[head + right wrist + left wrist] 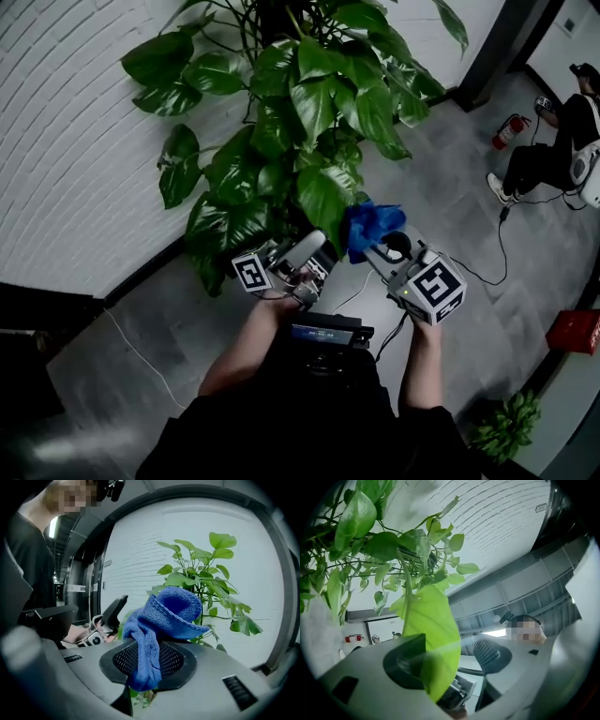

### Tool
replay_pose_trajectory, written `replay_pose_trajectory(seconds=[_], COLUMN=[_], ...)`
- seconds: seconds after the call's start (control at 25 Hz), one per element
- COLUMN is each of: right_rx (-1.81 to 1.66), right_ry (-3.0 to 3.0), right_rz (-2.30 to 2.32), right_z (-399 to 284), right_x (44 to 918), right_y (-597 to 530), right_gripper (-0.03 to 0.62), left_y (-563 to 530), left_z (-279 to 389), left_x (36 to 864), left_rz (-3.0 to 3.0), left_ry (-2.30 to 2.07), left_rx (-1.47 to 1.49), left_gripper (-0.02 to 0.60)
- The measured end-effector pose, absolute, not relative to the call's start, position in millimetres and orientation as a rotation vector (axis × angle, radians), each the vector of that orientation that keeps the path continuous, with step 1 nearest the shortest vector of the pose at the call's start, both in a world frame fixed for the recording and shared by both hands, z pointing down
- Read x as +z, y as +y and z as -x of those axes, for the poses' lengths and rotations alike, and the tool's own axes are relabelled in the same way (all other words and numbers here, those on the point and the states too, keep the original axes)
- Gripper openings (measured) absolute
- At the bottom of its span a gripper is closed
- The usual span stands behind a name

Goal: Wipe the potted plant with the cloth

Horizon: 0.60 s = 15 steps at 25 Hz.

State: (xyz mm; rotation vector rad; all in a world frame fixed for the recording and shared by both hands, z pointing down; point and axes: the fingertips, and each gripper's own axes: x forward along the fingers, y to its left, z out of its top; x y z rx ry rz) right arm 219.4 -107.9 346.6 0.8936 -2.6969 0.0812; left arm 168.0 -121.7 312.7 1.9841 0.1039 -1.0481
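right gripper: clamps cloth; left gripper: leaf between jaws, seemingly unpinched

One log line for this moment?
left hand-held gripper: open around leaf | right hand-held gripper: shut on blue cloth | potted plant: ahead

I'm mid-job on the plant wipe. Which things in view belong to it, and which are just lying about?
Belongs to the job: potted plant; blue cloth, clamped in the right hand-held gripper; leaf between the left hand-held gripper's open jaws.
Lying about: fire extinguisher; red box; small floor plant; floor cable; seated person.
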Motion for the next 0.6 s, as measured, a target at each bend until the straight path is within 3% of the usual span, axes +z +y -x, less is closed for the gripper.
replay_pose_trajectory(seconds=[0.32,0.6], right_rx=[0.210,0.007], right_ry=[-2.747,-3.125], right_rz=[-0.785,-0.825], right_z=[-231.3,-253.3], right_x=[366.3,219.1], right_y=[-44.1,-41.8], right_gripper=[0.109,0.107], left_y=[-130.8,-142.0], left_z=[-160.6,-145.9], left_x=[322.4,319.7], left_rz=[-1.987,-2.009], left_ry=[0.041,0.009], left_rx=[-1.050,-1.088], left_gripper=[0.331,0.331])
